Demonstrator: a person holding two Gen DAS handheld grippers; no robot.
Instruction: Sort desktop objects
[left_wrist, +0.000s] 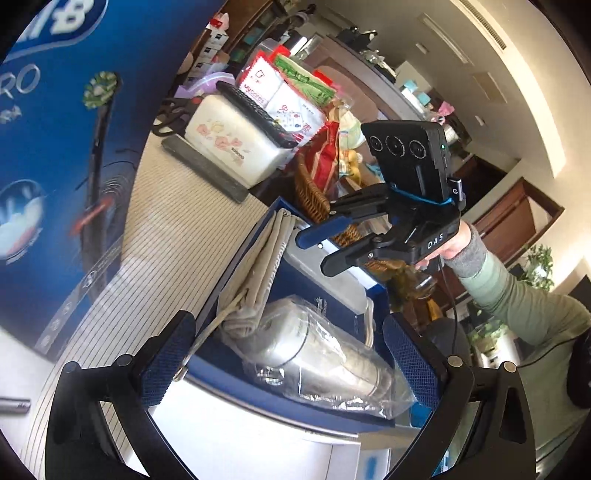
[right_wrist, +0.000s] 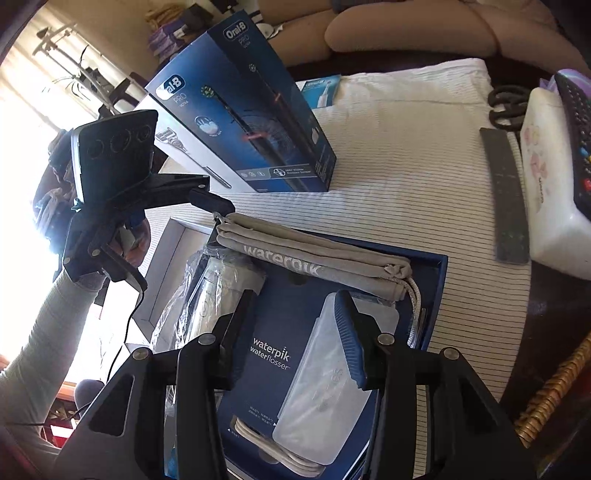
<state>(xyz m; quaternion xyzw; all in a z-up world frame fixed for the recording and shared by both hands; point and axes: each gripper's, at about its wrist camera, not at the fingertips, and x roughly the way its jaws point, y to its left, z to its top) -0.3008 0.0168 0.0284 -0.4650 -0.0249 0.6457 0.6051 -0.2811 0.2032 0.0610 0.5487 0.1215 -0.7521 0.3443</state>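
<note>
An open blue Waterpik box (right_wrist: 439, 266) lies on the striped cloth. In it are a grey drawstring pouch (right_wrist: 314, 254), a silver flosser in clear plastic (left_wrist: 325, 365), a frosted plastic case (right_wrist: 332, 384) and a coiled white cable (right_wrist: 273, 446). My left gripper (left_wrist: 288, 362) is open, hovering over the flosser at the box's near edge. My right gripper (right_wrist: 295, 336) is open above the box between the flosser and the case; it also shows in the left wrist view (left_wrist: 314, 247). The left gripper shows in the right wrist view (right_wrist: 173, 240), over the box's left end.
A tall blue Oral-B box (right_wrist: 251, 122) stands on the cloth behind the Waterpik box. A white tissue box (left_wrist: 229, 151) with a remote control (left_wrist: 255, 110) on it, a flat grey bar (right_wrist: 506, 195), black scissors (right_wrist: 506, 103) and a wicker basket (left_wrist: 310, 188) lie around.
</note>
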